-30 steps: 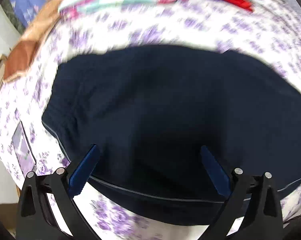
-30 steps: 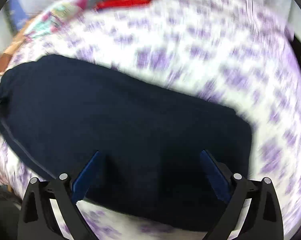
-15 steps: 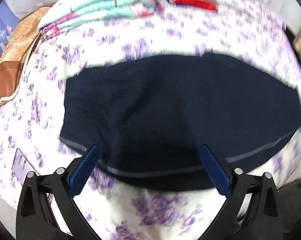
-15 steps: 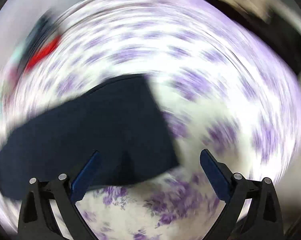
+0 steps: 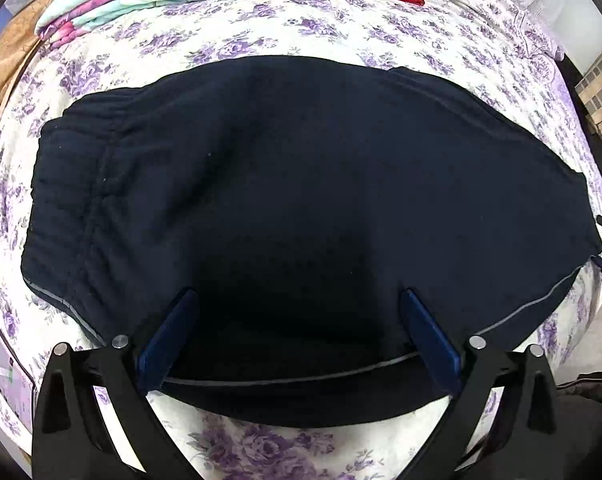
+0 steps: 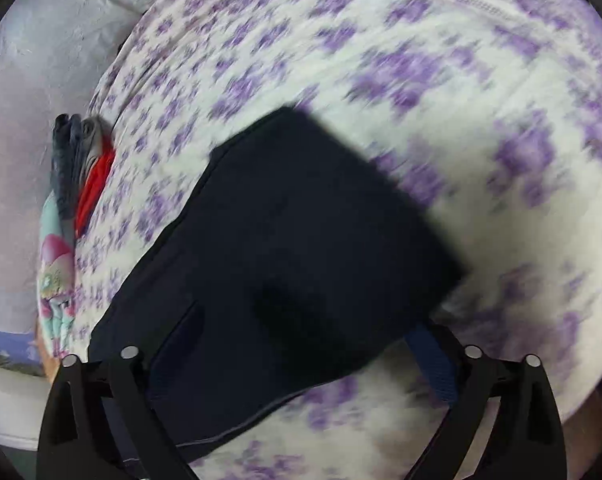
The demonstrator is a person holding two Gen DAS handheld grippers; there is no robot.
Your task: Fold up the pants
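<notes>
Navy pants [image 5: 301, 200] are laid flat w/ legs stacked on the floral bed [image 5: 261, 452], waistband at 9 o'clock, ready for halving. Left tool [image 5: 297, 332] and right tool [image 6: 301, 344] are held spread above, nothing gripped.

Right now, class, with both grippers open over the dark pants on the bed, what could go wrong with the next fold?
1. The pants already lie doubled; a pinch by the left gripper at the near piped edge might catch only the top layer, so the fold opens.
2. The right wrist view is blurred, so the right gripper may close off the leg end.
</notes>
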